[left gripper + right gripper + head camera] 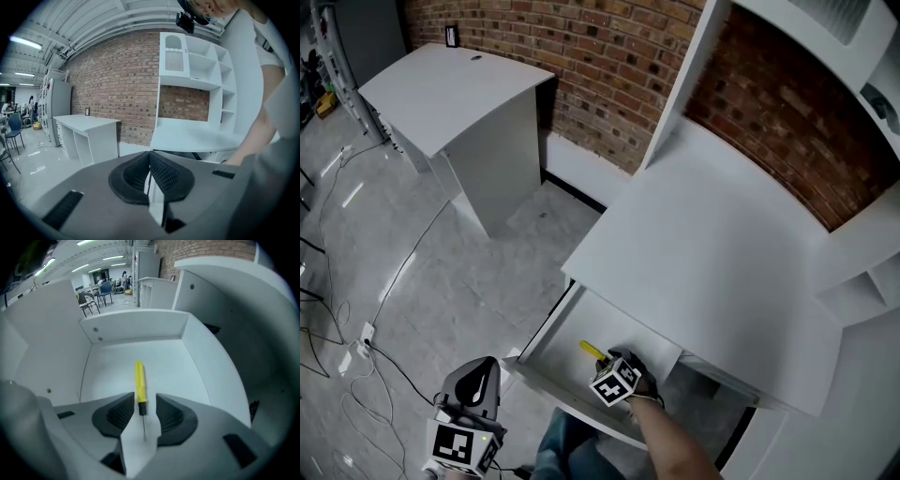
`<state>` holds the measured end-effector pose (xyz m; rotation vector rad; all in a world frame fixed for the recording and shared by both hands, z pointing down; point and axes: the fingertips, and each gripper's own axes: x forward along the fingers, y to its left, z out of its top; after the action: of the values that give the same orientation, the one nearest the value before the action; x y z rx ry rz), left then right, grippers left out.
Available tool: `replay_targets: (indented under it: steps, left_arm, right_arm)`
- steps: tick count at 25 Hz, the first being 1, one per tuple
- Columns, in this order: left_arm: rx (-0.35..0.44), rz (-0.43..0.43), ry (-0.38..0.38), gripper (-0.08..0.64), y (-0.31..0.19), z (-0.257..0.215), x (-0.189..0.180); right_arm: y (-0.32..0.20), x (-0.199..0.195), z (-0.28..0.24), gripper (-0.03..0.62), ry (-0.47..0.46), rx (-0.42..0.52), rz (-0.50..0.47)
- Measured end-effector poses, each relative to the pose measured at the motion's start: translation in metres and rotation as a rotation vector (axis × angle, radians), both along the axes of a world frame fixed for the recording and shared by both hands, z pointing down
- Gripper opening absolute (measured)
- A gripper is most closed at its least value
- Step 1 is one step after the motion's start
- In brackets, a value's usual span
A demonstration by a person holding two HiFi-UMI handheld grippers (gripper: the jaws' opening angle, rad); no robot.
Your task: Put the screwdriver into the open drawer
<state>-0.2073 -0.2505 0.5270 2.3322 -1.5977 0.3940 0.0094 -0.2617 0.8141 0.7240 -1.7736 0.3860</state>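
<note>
The yellow-handled screwdriver (pixel 139 383) lies flat on the floor of the open white drawer (pixel 136 326), its thin blade pointing back toward me. My right gripper (pixel 142 401) points steeply down into the drawer, jaws open on either side of the screwdriver's black collar, with a small gap on each side. In the head view the screwdriver (pixel 592 351) shows just beyond the right gripper (pixel 615 364) inside the drawer (pixel 546 373). My left gripper (pixel 480 373) hangs low at the left, outside the drawer and over the floor. The left gripper (pixel 150 174) is shut, with nothing between its pads.
The drawer sticks out from under a white desk (pixel 703 244) with a shelf unit (pixel 862 94) against a brick wall. A second white desk (pixel 455 89) stands at the far left. Cables (pixel 356 347) trail over the grey floor. The person's leg (pixel 562 448) is below the drawer front.
</note>
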Motion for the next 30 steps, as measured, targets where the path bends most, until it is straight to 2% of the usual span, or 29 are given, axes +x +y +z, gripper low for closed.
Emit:
replay_targets:
  steps: [4,7,8,9,14,18,22,30]
  left_arm:
    - [0.026,-0.015,0.024,0.014,0.001,-0.016,0.004]
    - [0.082,0.025,0.038,0.014,0.002,-0.034,0.016]
    - [0.088,0.030,0.043,0.014,0.003,-0.042,0.019]
    - [0.089,0.034,0.047,0.014,0.004,-0.050,0.022]
    - [0.166,0.057,0.057,0.014,0.001,-0.093,0.036]
    - [0.248,0.107,0.053,0.014,0.006,-0.126,0.055]
    - [0.297,0.133,0.070,0.014,0.019,-0.159,0.079]
    - [0.370,0.180,0.089,0.014,0.052,-0.214,0.123]
  right_arm:
    - [0.001,-0.001,-0.054,0.146,-0.071,0.071,0.057]
    - [0.006,-0.001,-0.105,0.078,-0.141,0.152,0.120]
    - [0.009,-0.001,-0.122,0.032,-0.167,0.181,0.138]
    - [0.013,-0.002,-0.140,0.015,-0.199,0.207,0.154]
    - [0.025,-0.002,-0.230,0.011,-0.364,0.344,0.190]
    - [0.030,0.013,-0.307,0.011,-0.438,0.506,0.192]
    - [0.045,0.035,-0.381,0.011,-0.553,0.669,0.245]
    - [0.082,0.067,-0.499,0.011,-0.864,0.872,0.295]
